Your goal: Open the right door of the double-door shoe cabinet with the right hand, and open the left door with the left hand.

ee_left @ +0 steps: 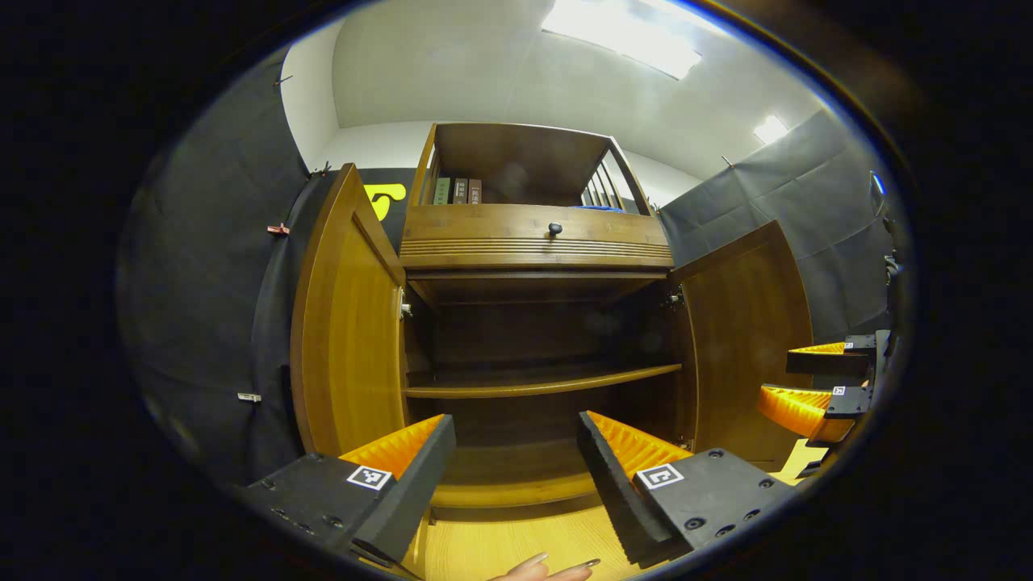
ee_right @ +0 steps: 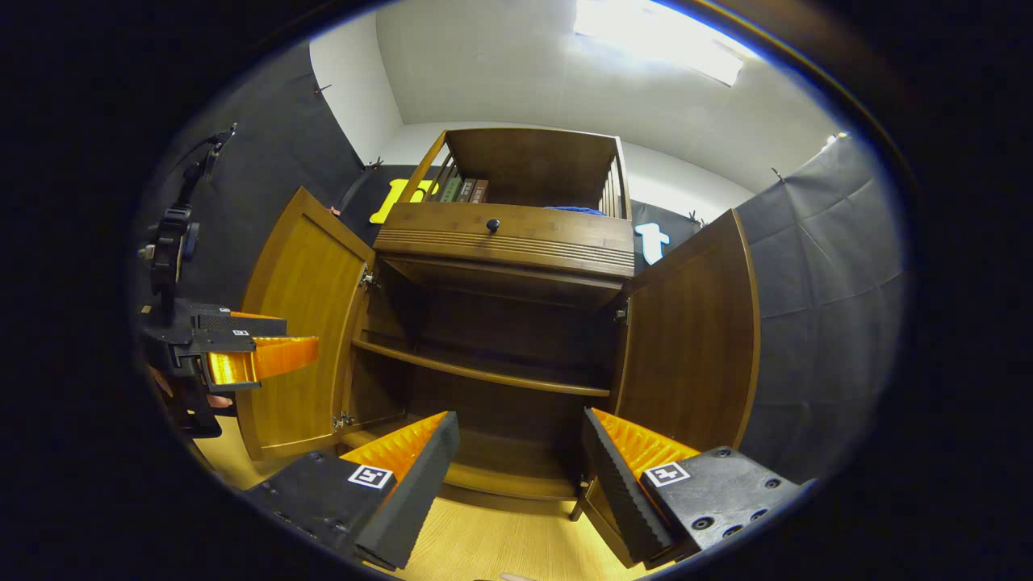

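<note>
Black cloth walls and a pale wood floor point(ee_left: 516, 541) frame the cabinet point(ee_left: 537, 242), both doors swung wide.

Left gripper point(ee_left: 516, 476) and right gripper point(ee_right: 520, 476) both hang spread and empty, each pointed at the dark interior, touching nothing. Left door point(ee_left: 347, 331) and right door point(ee_right: 690, 339) stand fully open on their hinges, so the task looks done; at most, backing away is left. Doors are flat, glossy brown wood panels; inside runs one thin shelf point(ee_left: 541, 379). Above sits a ribbed drawer point(ee_right: 504, 234) with a small round dark knob point(ee_right: 492, 225).
</note>
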The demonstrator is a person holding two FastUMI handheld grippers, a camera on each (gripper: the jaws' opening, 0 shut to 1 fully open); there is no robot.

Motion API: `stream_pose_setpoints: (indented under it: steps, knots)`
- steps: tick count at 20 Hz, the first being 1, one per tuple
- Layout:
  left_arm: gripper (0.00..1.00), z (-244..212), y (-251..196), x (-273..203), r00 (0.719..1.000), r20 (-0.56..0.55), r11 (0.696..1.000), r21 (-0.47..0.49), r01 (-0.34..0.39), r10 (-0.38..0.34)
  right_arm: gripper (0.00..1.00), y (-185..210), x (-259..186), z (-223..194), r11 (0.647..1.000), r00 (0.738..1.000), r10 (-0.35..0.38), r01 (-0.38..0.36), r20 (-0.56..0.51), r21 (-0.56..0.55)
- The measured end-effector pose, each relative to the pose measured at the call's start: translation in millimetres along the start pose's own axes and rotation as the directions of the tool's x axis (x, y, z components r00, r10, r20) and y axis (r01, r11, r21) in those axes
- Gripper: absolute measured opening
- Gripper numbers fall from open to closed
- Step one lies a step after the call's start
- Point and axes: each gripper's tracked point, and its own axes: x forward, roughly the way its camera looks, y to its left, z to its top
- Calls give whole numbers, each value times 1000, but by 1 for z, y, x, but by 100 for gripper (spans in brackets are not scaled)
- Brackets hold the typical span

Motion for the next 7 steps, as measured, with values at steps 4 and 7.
stream_pose_setpoints:
  steps: [4, 7]
  knots:
    - [92, -1, 0, 0, 1000, -4, 1000, -7, 0, 0, 96, 0, 0, -1, 1000, 1000, -1, 1, -3, -1]
    - [92, -3, -3, -2, 1000, -8, 1000, -12, 8, -8, 96, -1, 1, -2, 1000, 1000, -8, 8, -8, -12]
